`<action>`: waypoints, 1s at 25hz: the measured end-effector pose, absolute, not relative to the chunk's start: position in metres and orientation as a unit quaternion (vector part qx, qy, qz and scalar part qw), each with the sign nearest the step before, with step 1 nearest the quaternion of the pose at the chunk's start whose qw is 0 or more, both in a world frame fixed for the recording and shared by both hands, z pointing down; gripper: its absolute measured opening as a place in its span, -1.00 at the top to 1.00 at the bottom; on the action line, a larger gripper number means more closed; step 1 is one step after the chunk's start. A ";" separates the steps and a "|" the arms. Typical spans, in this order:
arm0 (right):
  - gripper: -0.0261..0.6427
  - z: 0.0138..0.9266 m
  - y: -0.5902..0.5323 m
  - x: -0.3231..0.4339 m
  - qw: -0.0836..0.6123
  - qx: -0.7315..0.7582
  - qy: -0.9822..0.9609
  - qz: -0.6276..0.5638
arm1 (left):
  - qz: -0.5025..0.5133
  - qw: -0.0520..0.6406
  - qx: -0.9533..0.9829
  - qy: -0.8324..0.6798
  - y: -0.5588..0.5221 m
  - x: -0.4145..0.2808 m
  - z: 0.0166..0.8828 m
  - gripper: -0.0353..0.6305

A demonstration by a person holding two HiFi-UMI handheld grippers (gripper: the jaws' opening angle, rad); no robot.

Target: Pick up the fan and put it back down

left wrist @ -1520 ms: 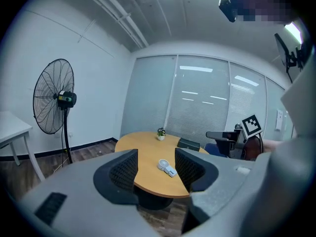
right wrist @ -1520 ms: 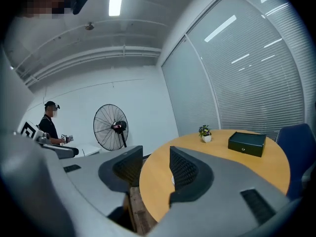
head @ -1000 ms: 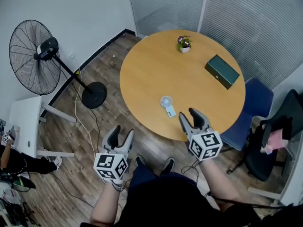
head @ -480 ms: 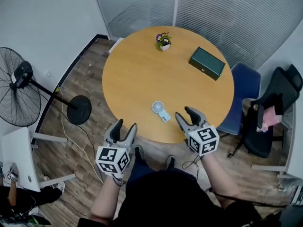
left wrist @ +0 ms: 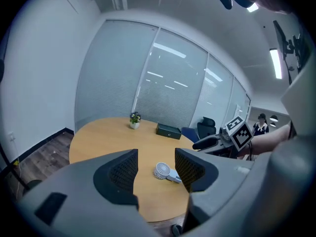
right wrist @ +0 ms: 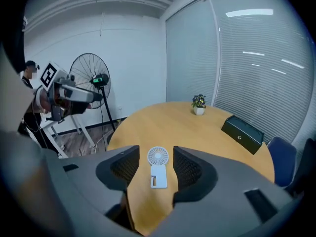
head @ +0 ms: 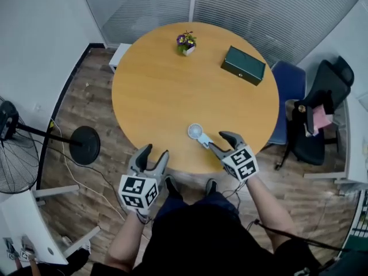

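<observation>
A small white hand-held fan (head: 198, 134) lies flat on the round wooden table (head: 161, 96), near its front edge. My right gripper (head: 221, 141) hovers low over the table just right of the fan's handle, open. Its jaws have just been opening, and nothing is pressed between them. In the right gripper view the fan (right wrist: 158, 164) shows through the gap of that gripper (right wrist: 155, 152), still resting on the wood. My left gripper (head: 154, 152) is open and empty at the table's near edge, left of the fan (left wrist: 164, 172).
A dark green box (head: 243, 65) and a small flower pot (head: 185, 42) sit at the table's far side. Blue and black chairs (head: 313, 119) stand on the right. A standing fan's base (head: 85, 145) and cables are on the floor at left, beside a white desk (head: 23, 223).
Both grippers have moved forward and down toward the table. The right one now reaches beside the fan's handle with its jaws wider. The fan itself has not moved.
</observation>
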State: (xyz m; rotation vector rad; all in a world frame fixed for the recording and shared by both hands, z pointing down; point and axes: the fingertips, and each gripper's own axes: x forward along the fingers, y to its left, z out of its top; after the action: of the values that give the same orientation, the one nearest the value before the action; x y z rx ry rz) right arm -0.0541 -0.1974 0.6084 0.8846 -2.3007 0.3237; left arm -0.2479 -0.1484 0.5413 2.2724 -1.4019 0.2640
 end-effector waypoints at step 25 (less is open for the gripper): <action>0.17 0.775 -0.232 -0.082 0.430 0.260 -0.847 0.170 | 0.133 0.308 0.783 -0.524 -0.167 -0.242 0.617 0.21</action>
State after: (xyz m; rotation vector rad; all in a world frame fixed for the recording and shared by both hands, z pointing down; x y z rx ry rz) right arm -0.0823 -0.2322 0.7747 0.6495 -2.1142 0.4251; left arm -0.2421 -0.1672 0.6171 2.0694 -1.3851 0.3520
